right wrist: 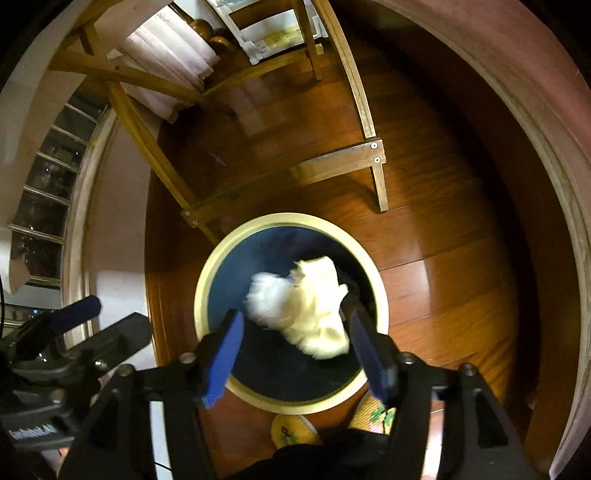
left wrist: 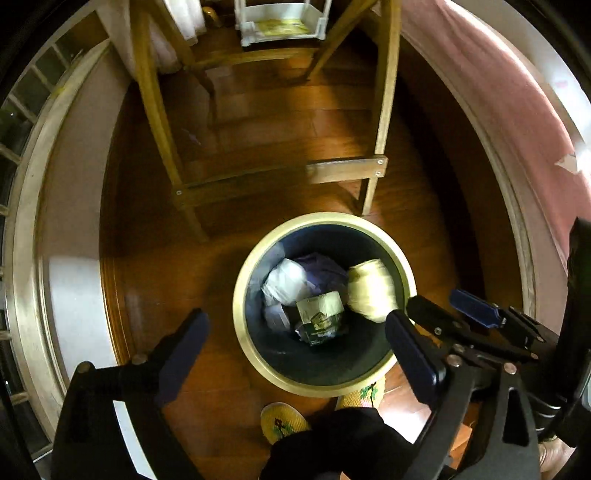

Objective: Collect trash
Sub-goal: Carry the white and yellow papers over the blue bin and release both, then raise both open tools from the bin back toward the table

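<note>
A round dark bin with a cream rim point(left wrist: 258, 363) stands on the wooden floor, holding a white bag point(left wrist: 286, 282), a green carton point(left wrist: 321, 317) and a cream crumpled wad point(left wrist: 371, 290). My left gripper point(left wrist: 299, 350) hangs open over the bin's near edge with nothing between its fingers. In the right wrist view the same bin's rim point(right wrist: 201, 291) lies below my right gripper point(right wrist: 297, 350), which is open. A blurred cream and white wad point(right wrist: 310, 306) shows in the gap over the bin's mouth, close to the right finger; no pad visibly presses on it. My right gripper point(left wrist: 458, 314) also shows beside the bin.
Wooden furniture legs and a crossbar point(left wrist: 345, 170) stand just beyond the bin. A person's yellow patterned slippers point(left wrist: 282, 421) touch the bin's near side. A white shelf unit point(left wrist: 280, 26) stands at the back, and pink cloth point(left wrist: 517, 96) hangs at the right.
</note>
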`<control>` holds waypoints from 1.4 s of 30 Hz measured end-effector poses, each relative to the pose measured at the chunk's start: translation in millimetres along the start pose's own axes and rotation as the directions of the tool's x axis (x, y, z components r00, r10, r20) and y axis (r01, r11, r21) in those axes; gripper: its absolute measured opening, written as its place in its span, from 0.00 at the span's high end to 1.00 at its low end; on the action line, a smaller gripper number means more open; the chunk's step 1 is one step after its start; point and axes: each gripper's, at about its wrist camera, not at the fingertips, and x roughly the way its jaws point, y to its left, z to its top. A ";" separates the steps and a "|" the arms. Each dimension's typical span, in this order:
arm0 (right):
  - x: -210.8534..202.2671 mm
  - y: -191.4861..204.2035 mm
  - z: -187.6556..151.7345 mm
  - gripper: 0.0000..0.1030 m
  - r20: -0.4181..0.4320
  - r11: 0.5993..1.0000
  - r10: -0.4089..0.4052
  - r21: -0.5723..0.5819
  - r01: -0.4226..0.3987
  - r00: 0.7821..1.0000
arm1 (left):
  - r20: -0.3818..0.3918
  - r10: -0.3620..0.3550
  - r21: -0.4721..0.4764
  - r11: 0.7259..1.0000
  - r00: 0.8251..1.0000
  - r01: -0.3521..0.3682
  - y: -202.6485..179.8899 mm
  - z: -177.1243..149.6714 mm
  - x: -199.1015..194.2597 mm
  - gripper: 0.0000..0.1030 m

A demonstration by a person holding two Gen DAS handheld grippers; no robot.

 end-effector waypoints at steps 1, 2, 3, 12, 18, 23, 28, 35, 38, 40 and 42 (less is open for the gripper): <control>-0.9 0.4 -0.1 0.38 0.001 1.000 -0.002 -0.005 0.002 1.000 | 0.007 0.006 -0.003 1.000 1.000 -0.006 1.3 -0.3 -1.6 0.08; -1.6 0.5 0.5 0.38 0.003 1.000 -0.002 -0.007 0.002 1.000 | 0.017 0.012 -0.007 1.000 1.000 -0.012 1.4 -0.2 -3.9 0.08; -3.9 0.9 1.1 0.38 0.005 1.000 0.000 -0.008 0.000 1.000 | 0.024 0.015 -0.010 1.000 1.000 -0.015 3.4 -0.5 -6.5 0.08; -37.7 14.6 8.7 0.38 0.015 0.999 0.006 -0.036 -0.005 1.000 | 0.096 0.021 -0.035 0.999 0.995 -0.017 7.0 -1.5 -58.4 0.08; -82.3 36.2 12.3 0.38 0.018 0.997 0.007 -0.073 -0.006 1.000 | 0.130 0.020 -0.030 0.999 0.991 -0.016 0.9 -2.3 -115.2 0.08; -134.7 54.9 12.6 0.38 0.021 0.997 0.007 -0.079 -0.005 1.000 | 0.153 -0.004 -0.032 0.999 0.988 0.009 1.6 0.8 -180.1 0.08; -196.7 77.1 12.5 0.38 0.060 0.996 0.010 -0.094 -0.004 0.998 | 0.196 -0.017 -0.010 1.000 0.980 0.019 1.4 1.4 -248.1 0.08; -276.4 110.4 16.8 0.38 0.140 0.991 0.007 -0.133 0.011 0.990 | 0.265 -0.045 0.031 0.999 0.963 0.038 2.9 6.0 -337.9 0.08; -307.8 122.3 22.3 0.38 0.183 0.991 0.004 -0.136 0.022 0.983 | 0.305 -0.044 0.059 0.998 0.951 0.027 1.6 8.2 -369.3 0.08; -325.3 128.5 26.8 0.38 0.208 0.991 0.005 -0.130 0.023 0.978 | 0.340 -0.046 0.077 0.997 0.939 0.021 0.9 11.0 -390.4 0.08; -346.3 135.2 32.7 0.38 0.247 0.992 -0.002 -0.125 0.034 0.969 | 0.367 -0.048 0.087 0.996 0.929 0.017 0.2 14.3 -405.4 0.08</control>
